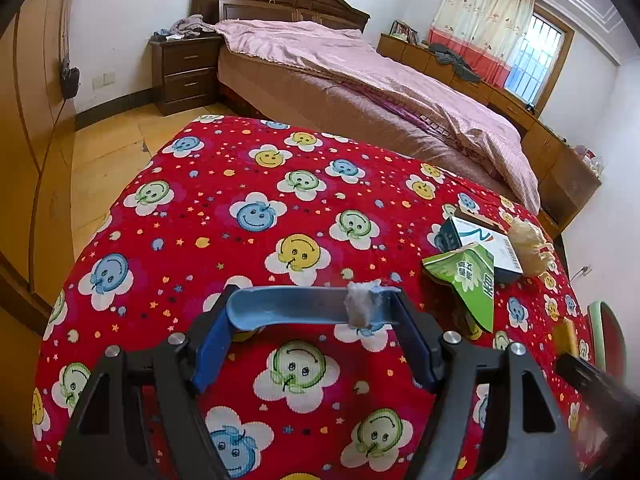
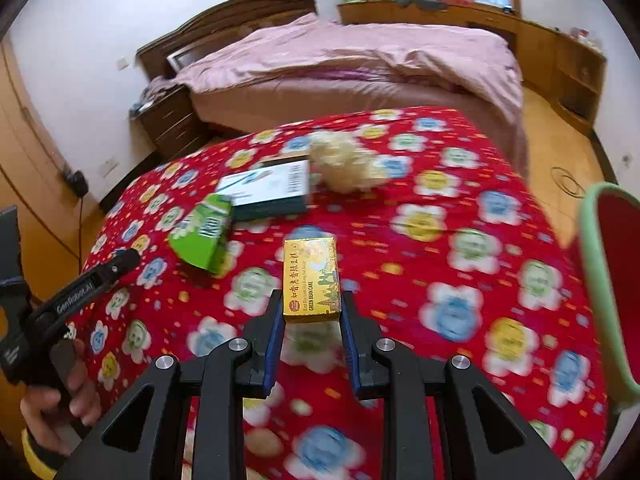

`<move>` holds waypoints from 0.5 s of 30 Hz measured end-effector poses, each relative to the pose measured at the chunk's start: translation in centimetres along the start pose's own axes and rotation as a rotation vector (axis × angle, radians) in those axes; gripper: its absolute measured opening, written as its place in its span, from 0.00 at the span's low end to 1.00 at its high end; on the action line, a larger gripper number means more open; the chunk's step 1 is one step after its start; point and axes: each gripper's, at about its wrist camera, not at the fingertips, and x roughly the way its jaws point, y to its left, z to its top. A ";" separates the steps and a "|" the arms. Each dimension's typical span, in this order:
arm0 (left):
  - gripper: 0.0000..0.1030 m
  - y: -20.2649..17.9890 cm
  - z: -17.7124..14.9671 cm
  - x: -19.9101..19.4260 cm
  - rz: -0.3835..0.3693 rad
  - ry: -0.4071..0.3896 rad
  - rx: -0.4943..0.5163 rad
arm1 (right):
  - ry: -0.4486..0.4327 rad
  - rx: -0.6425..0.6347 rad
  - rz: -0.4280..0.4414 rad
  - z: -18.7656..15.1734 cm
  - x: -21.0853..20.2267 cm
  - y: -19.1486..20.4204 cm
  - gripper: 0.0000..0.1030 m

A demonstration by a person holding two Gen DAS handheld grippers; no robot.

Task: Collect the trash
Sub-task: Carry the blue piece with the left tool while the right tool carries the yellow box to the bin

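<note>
We take the red cloth printed with smiling flower faces [image 2: 460,208], spread over the table, as our landmark. Just above its near part, our right gripper [image 2: 312,312] is clamped on a small yellow "Green Bean Cake" carton [image 2: 312,276], blue pads pressing its two long sides; the carton juts forward past the fingertips. The cloth around it looks smeared with motion.

Farther out on the cloth from the carton lies the remaining trash in one cluster: a flattened green paper carton [image 2: 202,236], a white and dark teal box with a barcode [image 2: 268,192] partly under it, and a crumpled beige plastic bag [image 2: 348,162] touching the box's far corner. Nothing stands between the held carton and this cluster.

Our left gripper [image 1: 314,312] hovers over the cloth's near side, jaws spread wide and gripping a light blue plastic dustpan-like scoop [image 1: 288,308] across its width. A small wad of white tissue [image 1: 358,306] sits on the scoop's right end. From here the green carton [image 1: 468,276] lies to the right.

At the cloth's right edge stands a red bin with a pale green rim [image 2: 600,280]. Beyond the cloth's far edge is a bed with a pink quilt [image 2: 360,60].

A hand [image 2: 56,404] holds the left gripper's handle at the cloth's left side.
</note>
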 end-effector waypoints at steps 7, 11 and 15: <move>0.72 -0.9 -0.2 0.2 -0.005 -0.007 0.028 | -0.059 0.101 -0.051 -1.8 -4.6 -5.5 0.26; 0.72 -1.4 -0.3 0.0 -0.030 -0.013 0.039 | -0.099 0.168 -0.090 -2.6 -7.2 -9.3 0.26; 0.72 -2.6 -0.4 -0.6 -0.028 -0.023 0.081 | -0.133 0.227 -0.138 -3.9 -9.4 -12.9 0.26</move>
